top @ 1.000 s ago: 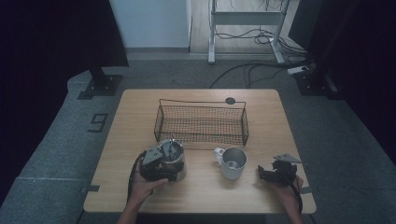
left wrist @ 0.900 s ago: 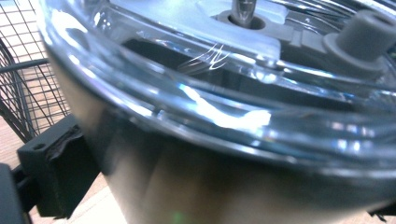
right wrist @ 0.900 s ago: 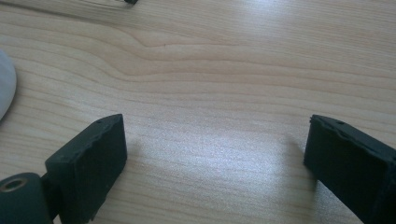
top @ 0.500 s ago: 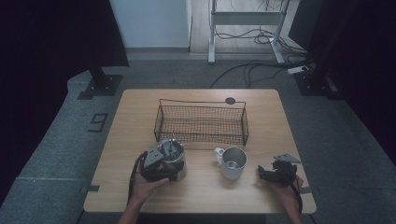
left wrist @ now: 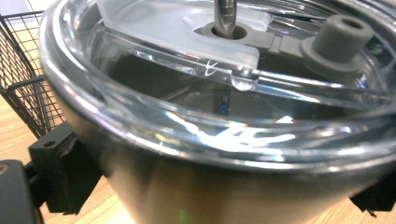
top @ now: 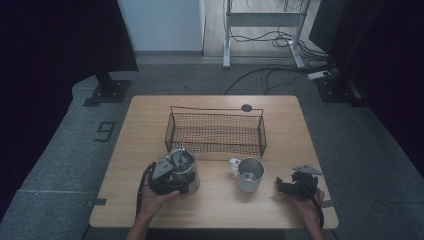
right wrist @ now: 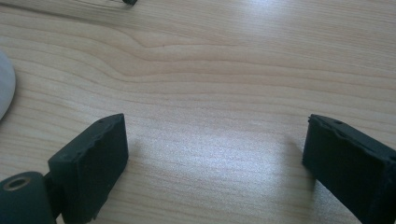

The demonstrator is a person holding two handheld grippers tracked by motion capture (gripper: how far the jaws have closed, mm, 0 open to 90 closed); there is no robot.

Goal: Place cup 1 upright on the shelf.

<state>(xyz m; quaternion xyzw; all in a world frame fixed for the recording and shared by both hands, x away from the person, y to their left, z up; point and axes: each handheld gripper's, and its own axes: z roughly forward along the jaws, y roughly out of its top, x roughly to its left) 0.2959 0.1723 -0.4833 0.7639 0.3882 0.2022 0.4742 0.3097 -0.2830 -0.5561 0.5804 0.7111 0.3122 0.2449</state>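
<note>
A steel tumbler (top: 182,161) with a clear lid and a metal straw stands on the table's front left, just before the wire basket (top: 215,134). My left gripper (top: 186,179) surrounds it. In the left gripper view the tumbler (left wrist: 224,154) sits between the black pads (left wrist: 63,172), which touch its wall on both sides. The jaws have just been closing onto it. My right gripper (top: 281,186) rests at the front right, tips toward a metal mug (top: 248,174). In the right gripper view this gripper (right wrist: 215,158) stands open over bare wood.
The wire basket (left wrist: 23,79) holds nothing and fills the table's middle. A small black disc (top: 246,107) lies behind it. The mug's side (right wrist: 3,86) shows at the left edge of the right gripper view. Table edges lie close below both hands.
</note>
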